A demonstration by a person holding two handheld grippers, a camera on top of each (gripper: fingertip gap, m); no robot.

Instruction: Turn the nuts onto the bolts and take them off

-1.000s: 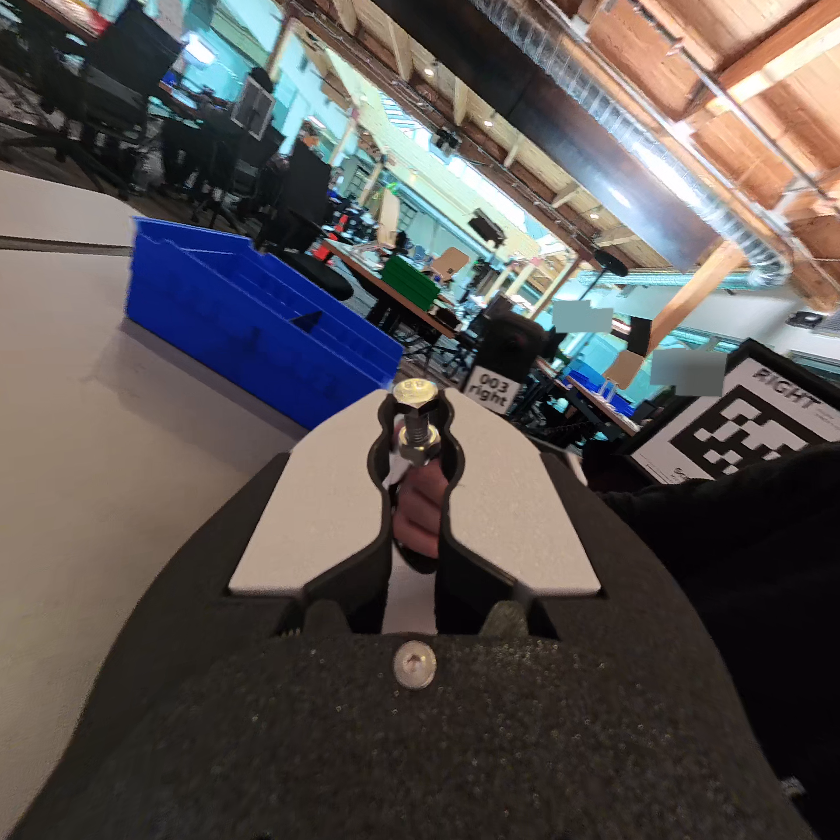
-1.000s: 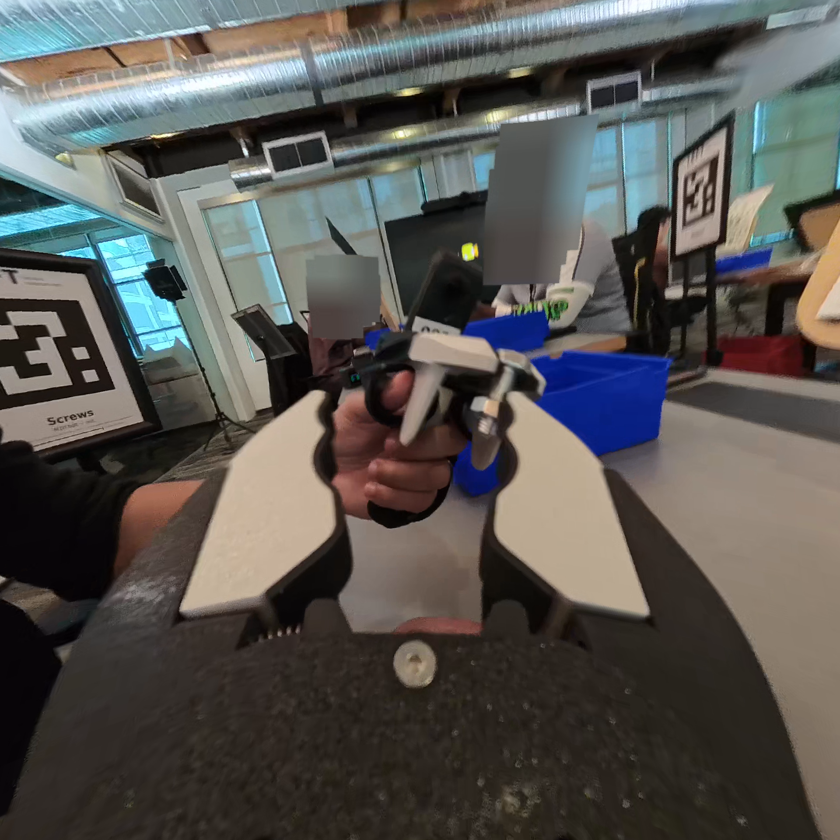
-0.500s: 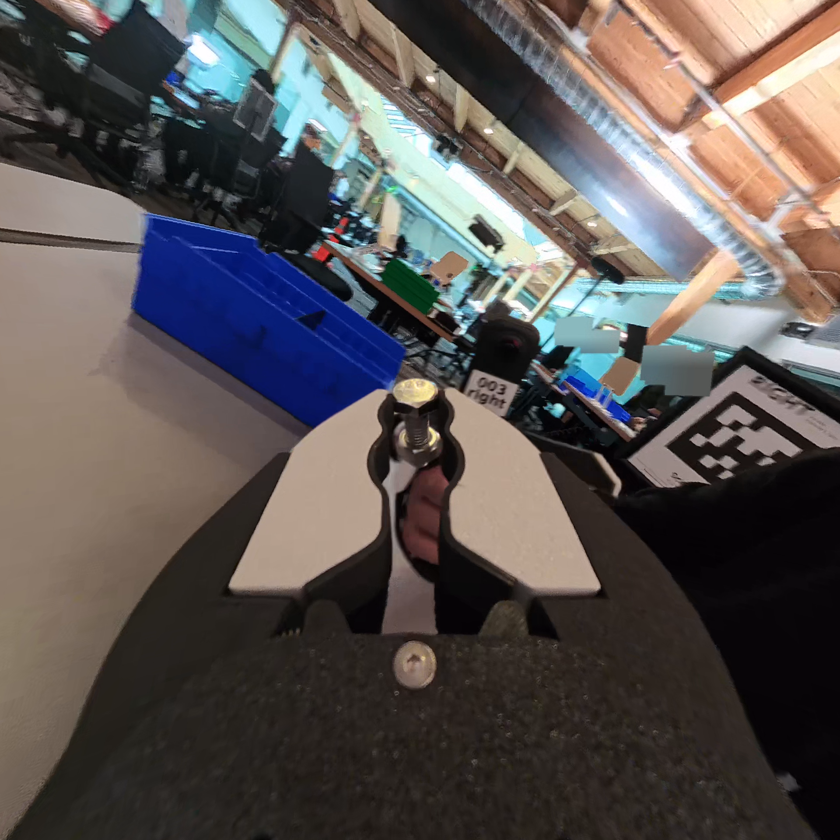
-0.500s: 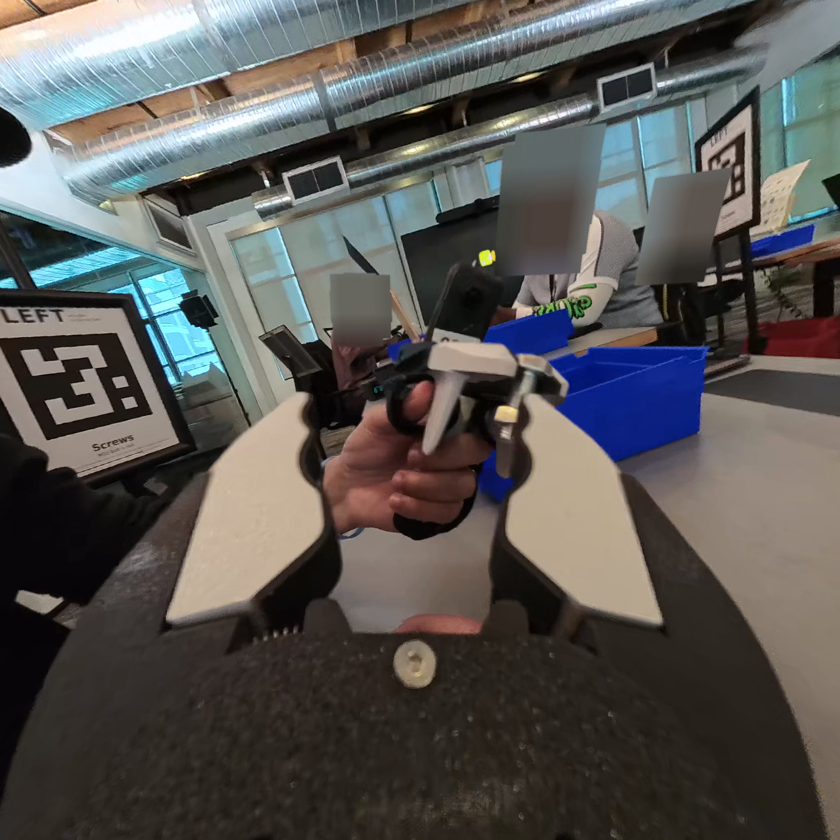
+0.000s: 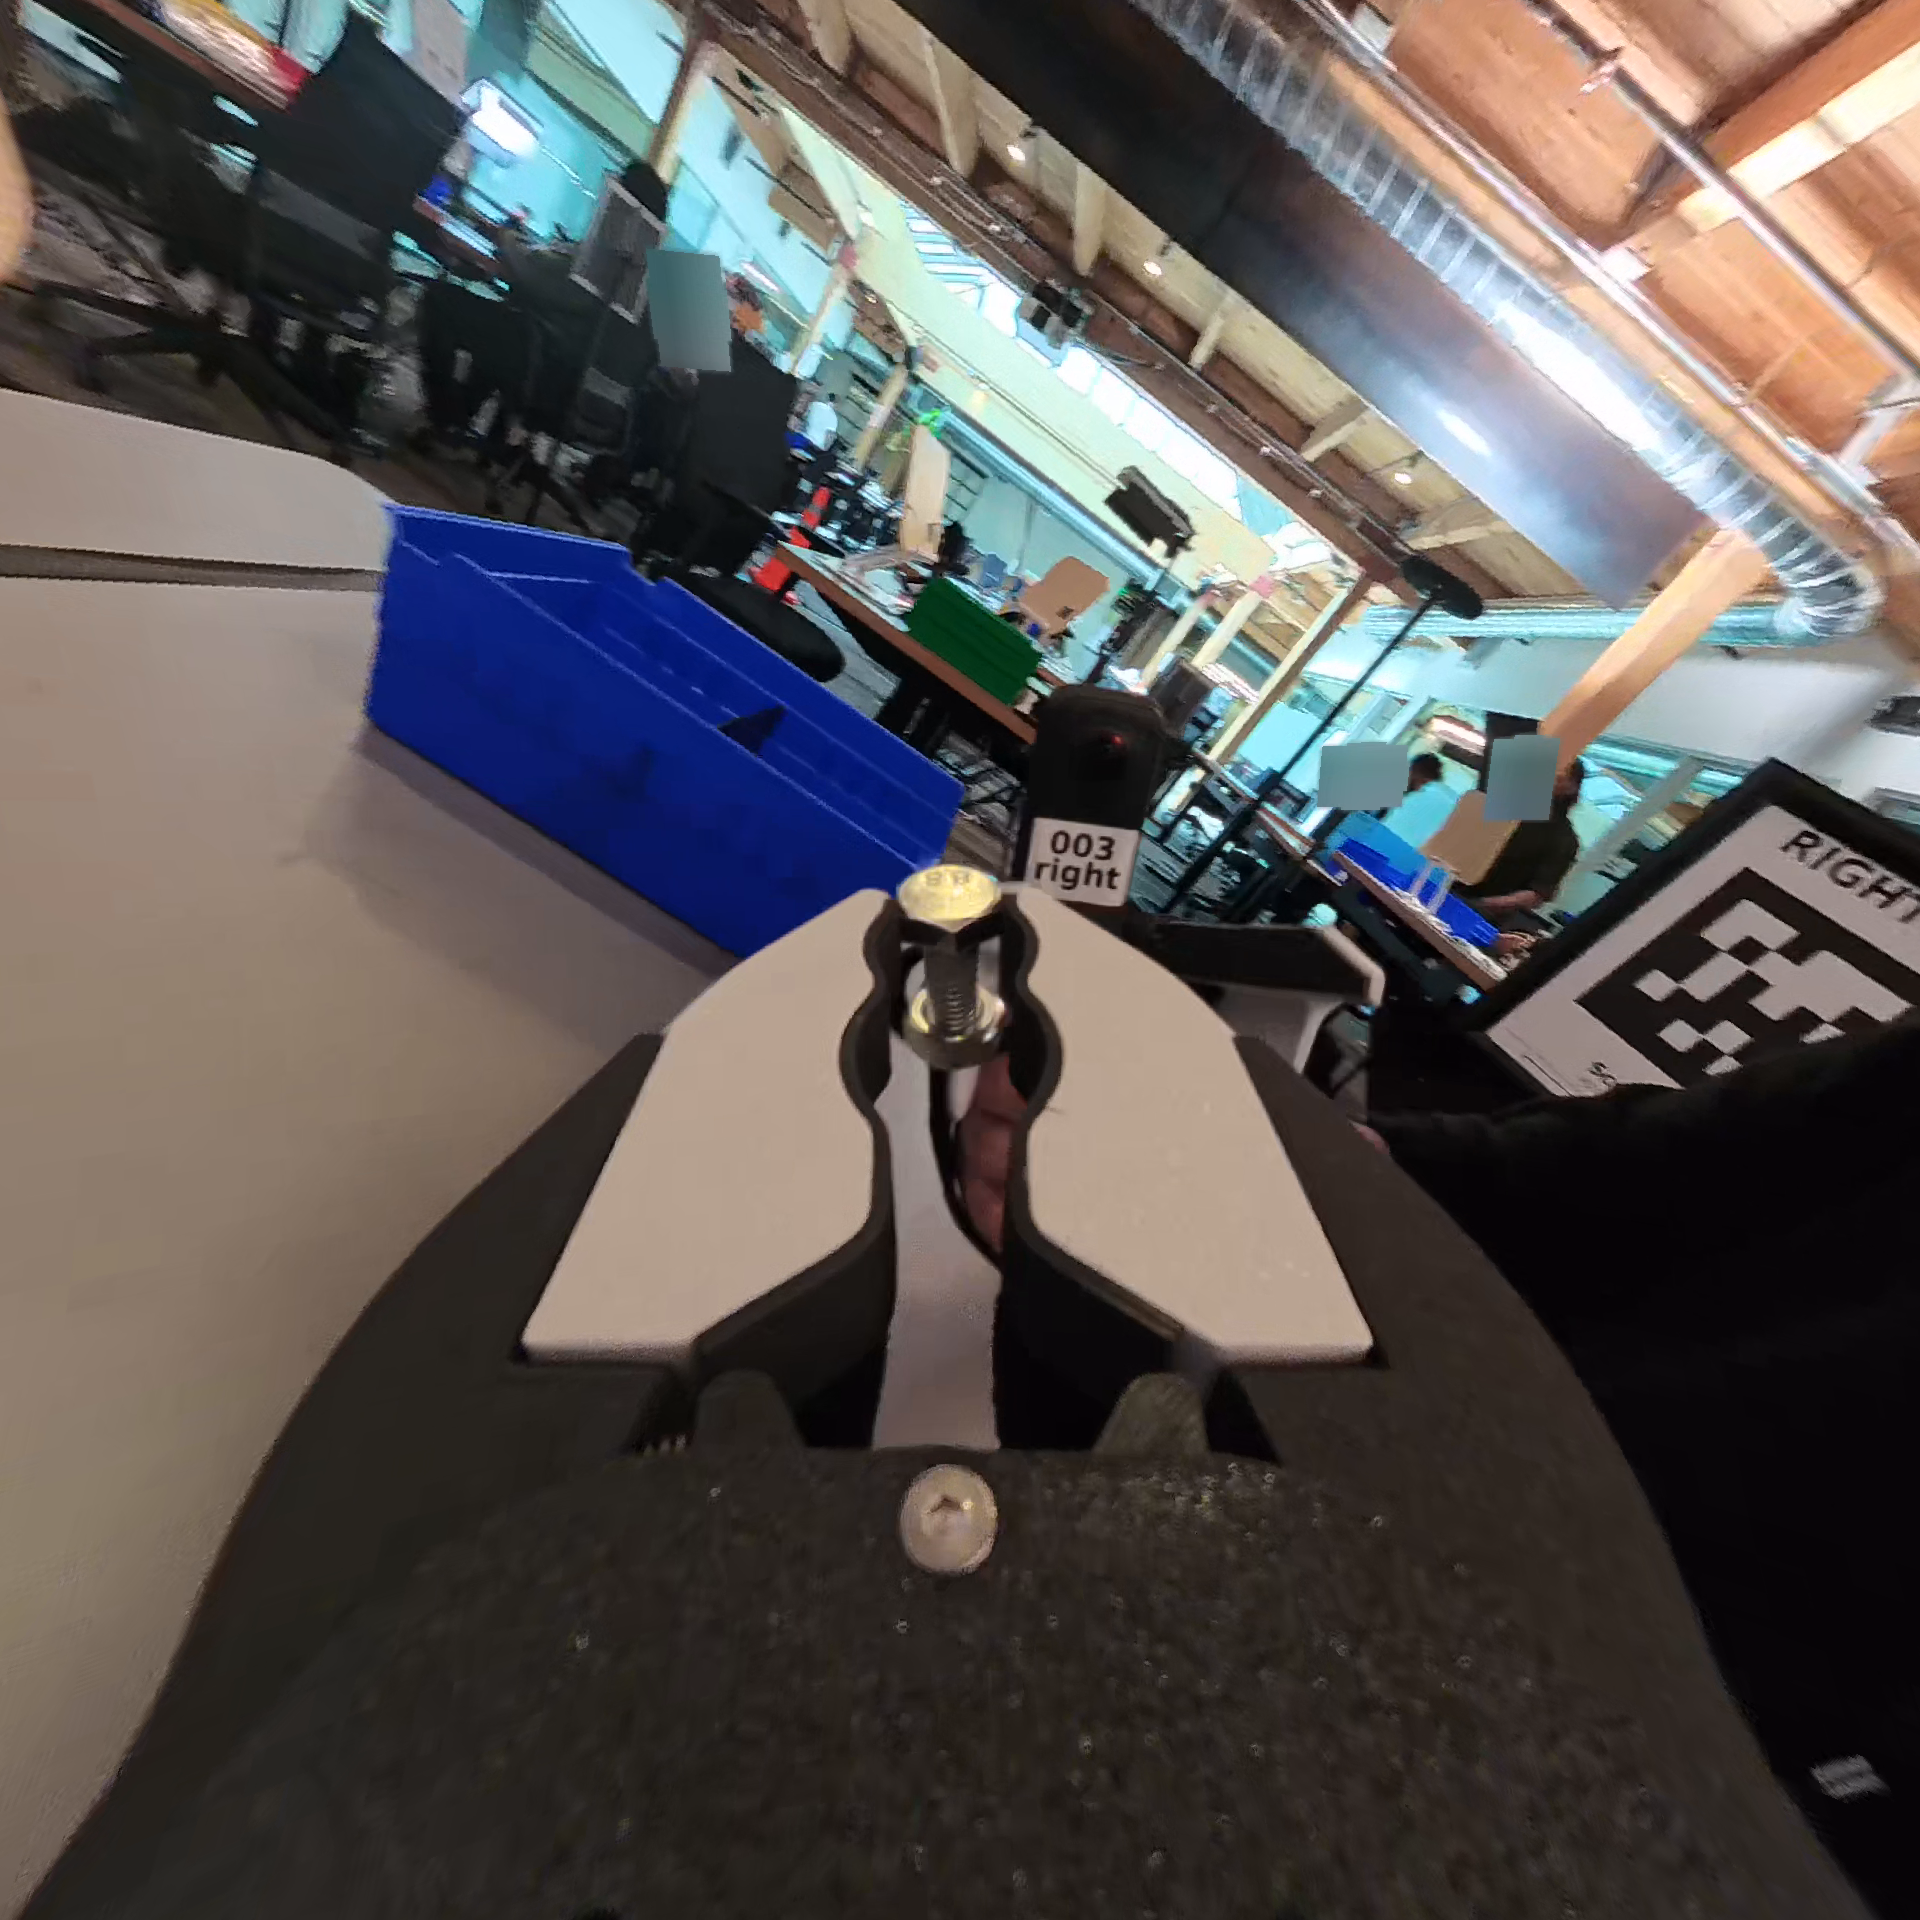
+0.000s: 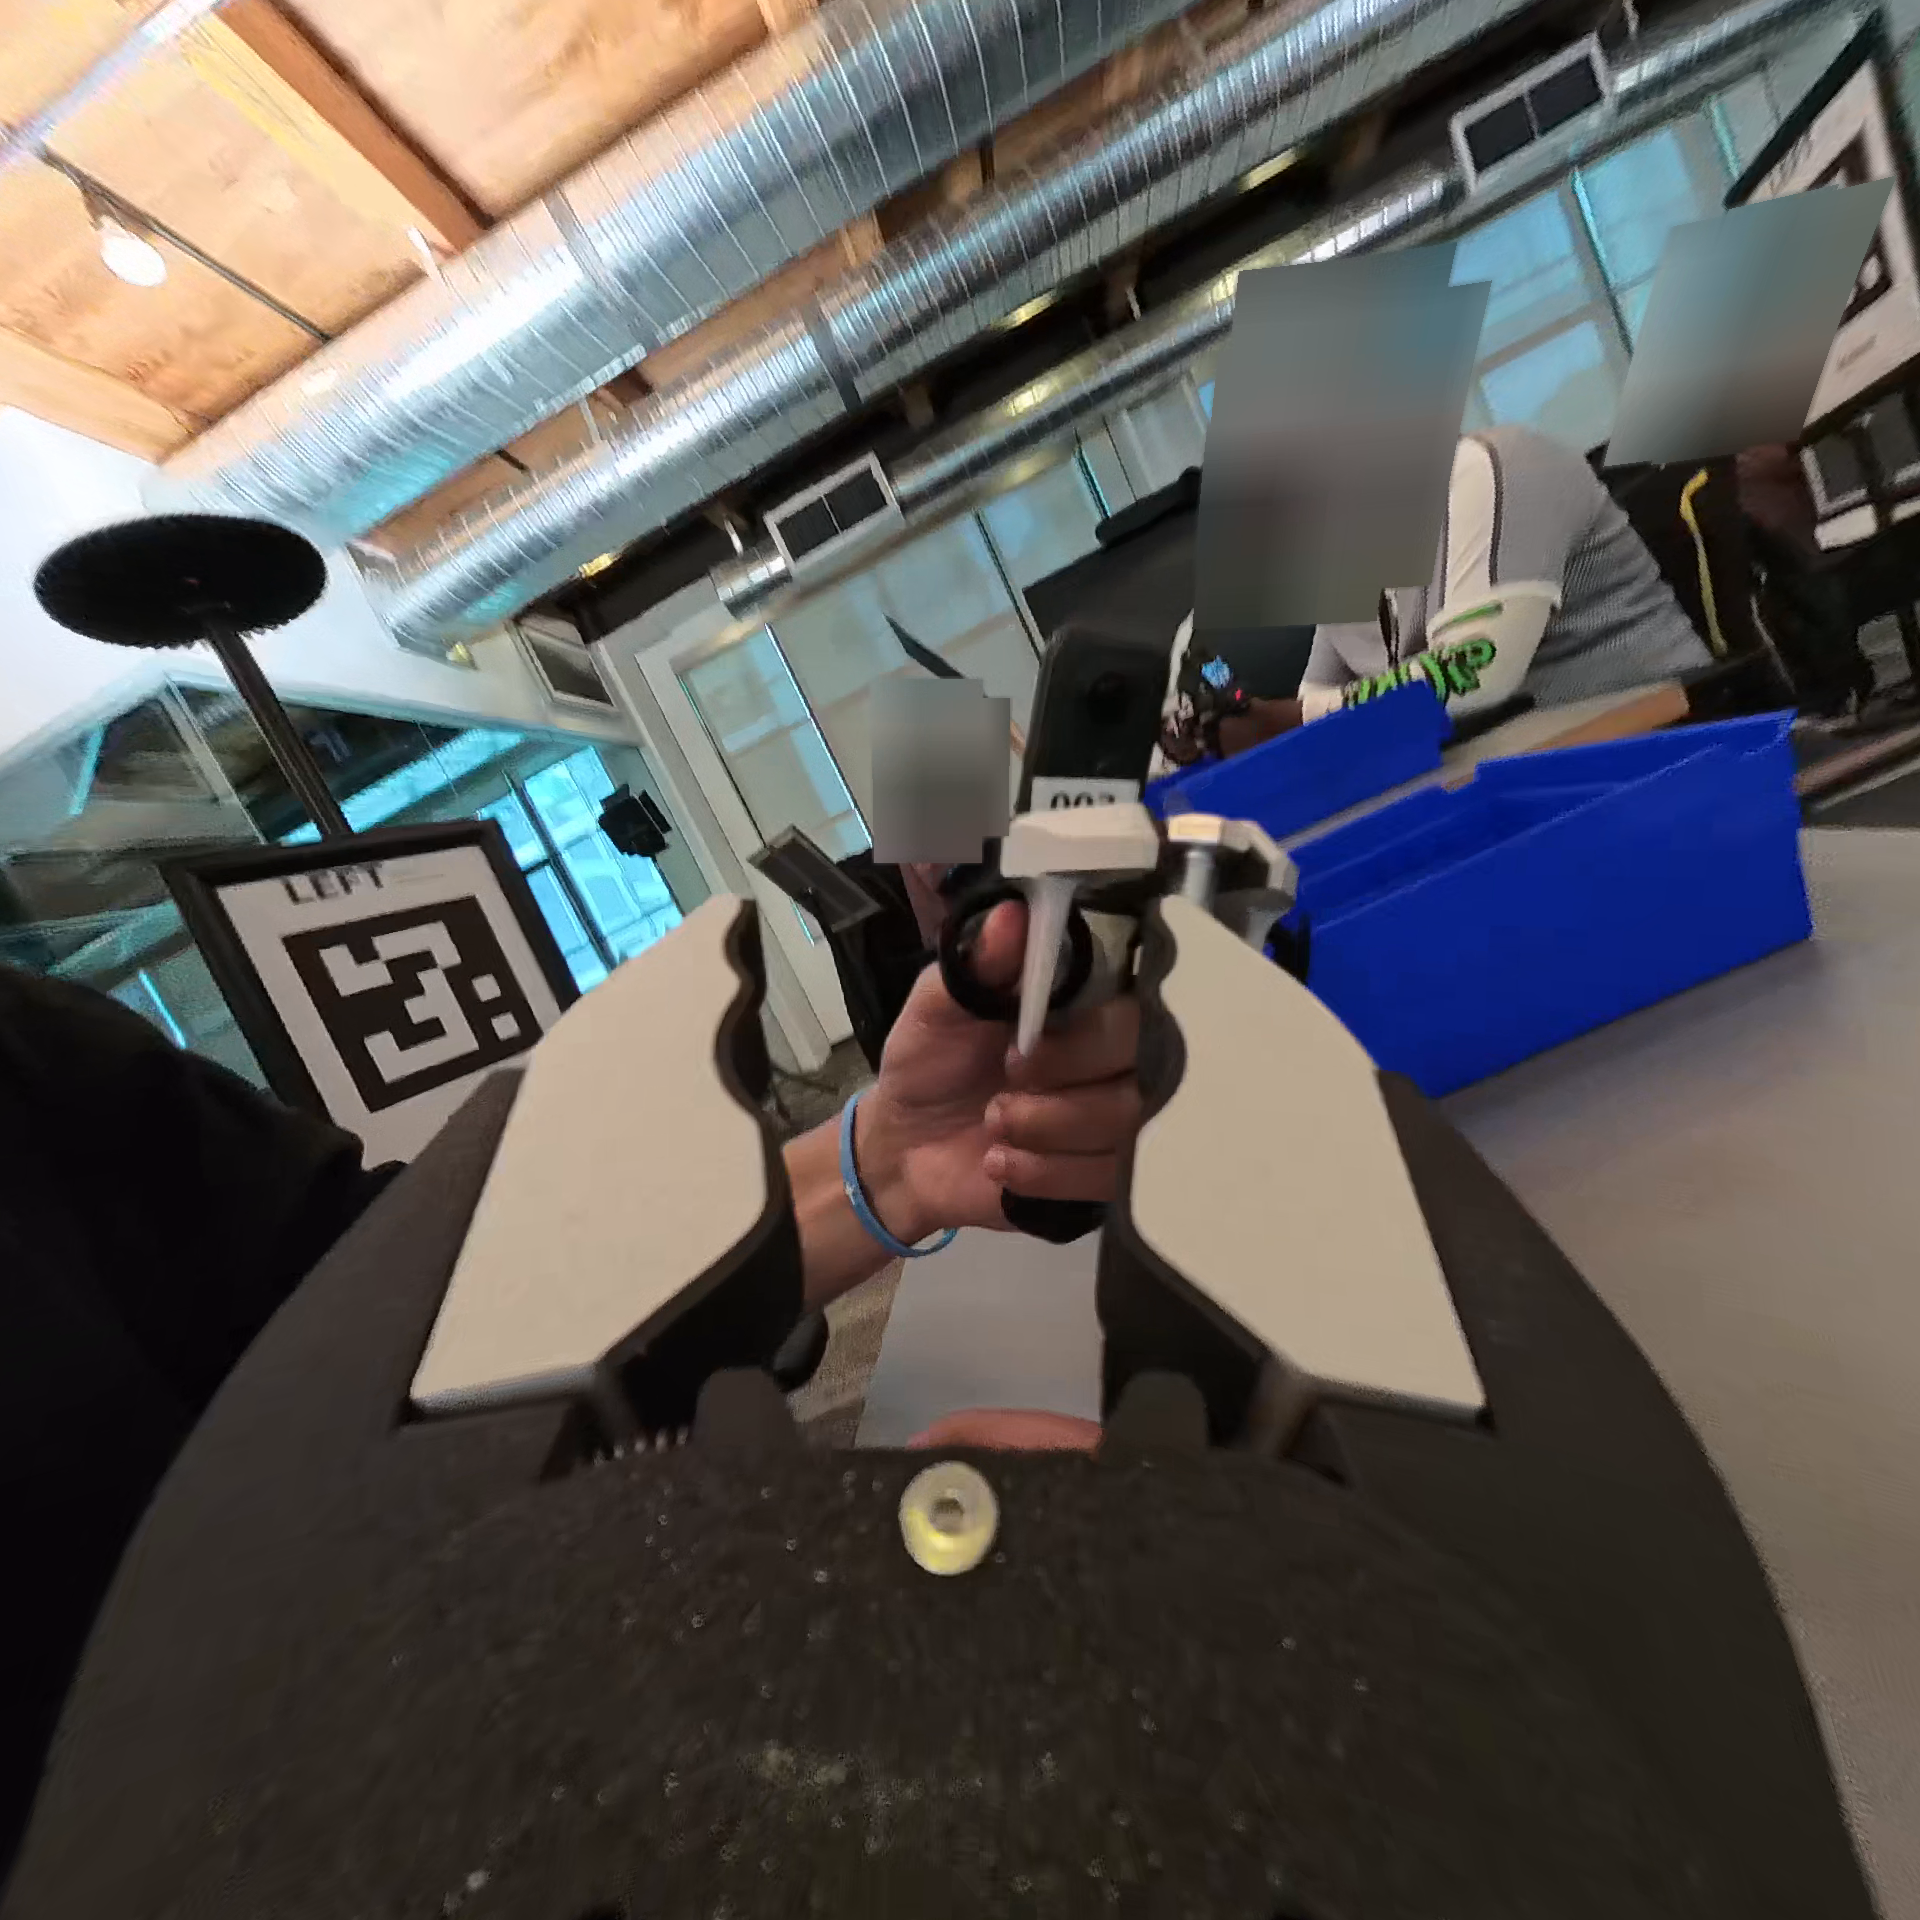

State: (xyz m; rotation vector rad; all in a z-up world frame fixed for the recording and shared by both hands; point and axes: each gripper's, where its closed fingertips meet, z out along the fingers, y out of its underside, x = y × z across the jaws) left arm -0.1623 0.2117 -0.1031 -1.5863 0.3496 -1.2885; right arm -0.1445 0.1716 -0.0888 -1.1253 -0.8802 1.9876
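L wrist cam: sits behind own fingers, tilted up, close on bolt (image 5: 948, 935), blue bin (image 5: 623, 727) just beyond to left on table (image 5: 208, 1039). R wrist cam: faces opposite way, toward L gripper (image 6: 1210, 894), same bin (image 6: 1558, 935) beyond to right. Shared: bin, bolt (image 6: 1195, 878), table (image 6: 1662, 1195).

Pale grey table (image 5: 187, 1039), blue plastic bin (image 5: 623, 727) resting on its far part
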